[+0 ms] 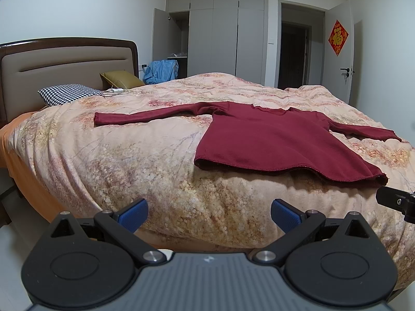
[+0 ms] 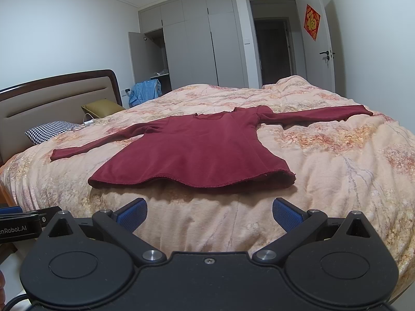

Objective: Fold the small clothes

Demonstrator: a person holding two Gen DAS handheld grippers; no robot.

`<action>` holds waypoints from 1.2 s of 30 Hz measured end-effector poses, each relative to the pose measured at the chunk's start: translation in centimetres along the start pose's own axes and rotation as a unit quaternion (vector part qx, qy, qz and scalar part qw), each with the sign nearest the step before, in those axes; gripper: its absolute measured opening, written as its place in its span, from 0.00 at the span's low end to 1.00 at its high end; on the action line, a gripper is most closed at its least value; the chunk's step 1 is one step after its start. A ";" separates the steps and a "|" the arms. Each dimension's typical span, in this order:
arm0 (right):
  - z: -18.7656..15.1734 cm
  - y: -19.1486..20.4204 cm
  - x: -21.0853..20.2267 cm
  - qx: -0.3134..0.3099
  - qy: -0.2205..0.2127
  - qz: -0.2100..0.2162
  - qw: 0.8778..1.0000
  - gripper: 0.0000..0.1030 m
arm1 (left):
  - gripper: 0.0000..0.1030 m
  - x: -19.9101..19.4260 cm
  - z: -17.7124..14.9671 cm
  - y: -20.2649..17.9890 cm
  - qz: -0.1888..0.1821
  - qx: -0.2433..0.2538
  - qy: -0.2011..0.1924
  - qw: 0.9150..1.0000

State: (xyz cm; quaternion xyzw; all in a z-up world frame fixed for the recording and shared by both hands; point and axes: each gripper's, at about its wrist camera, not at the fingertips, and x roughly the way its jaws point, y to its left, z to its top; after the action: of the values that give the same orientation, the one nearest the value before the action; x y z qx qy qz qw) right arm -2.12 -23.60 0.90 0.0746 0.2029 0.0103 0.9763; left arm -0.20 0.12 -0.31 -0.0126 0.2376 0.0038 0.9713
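Home bedroom: bed (image 1: 155,155) with headboard (image 1: 64,62), pillows (image 1: 67,93), built-in wardrobe (image 1: 215,33), door (image 1: 345,51).

Dark red long-sleeved knit top (image 1: 280,142) is lying flat on the bed's peach floral quilt (image 1: 145,160), both sleeves stretched out. Left tool (image 1: 208,213) hangs off the near bed edge, blue-padded jaws wide apart, gripping nothing.

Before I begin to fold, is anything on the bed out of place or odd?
Nothing serious. The red top lies flat with both sleeves spread out, but its hem is wavy and lifts off the quilt. A white charger and cable lie loose near the pillows, well away from the top.
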 end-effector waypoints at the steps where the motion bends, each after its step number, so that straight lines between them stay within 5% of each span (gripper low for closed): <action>1: -0.1 0.0 -0.1 -0.001 -0.001 0.002 1.000 1.00 | 1.00 0.0 0.0 0.0 0.000 0.000 0.000 1.000; 28: -0.1 -0.4 0.0 0.010 0.009 0.010 1.000 1.00 | 1.00 0.3 0.0 -0.4 -0.007 0.002 0.021 1.000; 36: -0.1 -1.3 1.2 0.024 0.044 -0.015 0.999 1.00 | 1.00 1.4 0.4 -0.9 0.007 0.002 0.051 0.999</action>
State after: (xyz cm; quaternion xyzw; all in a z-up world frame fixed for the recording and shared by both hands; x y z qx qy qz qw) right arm -1.08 -24.80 0.18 0.0944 0.2469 -0.0056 0.9644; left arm 1.25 -0.73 -0.56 -0.0097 0.2868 0.0094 0.9579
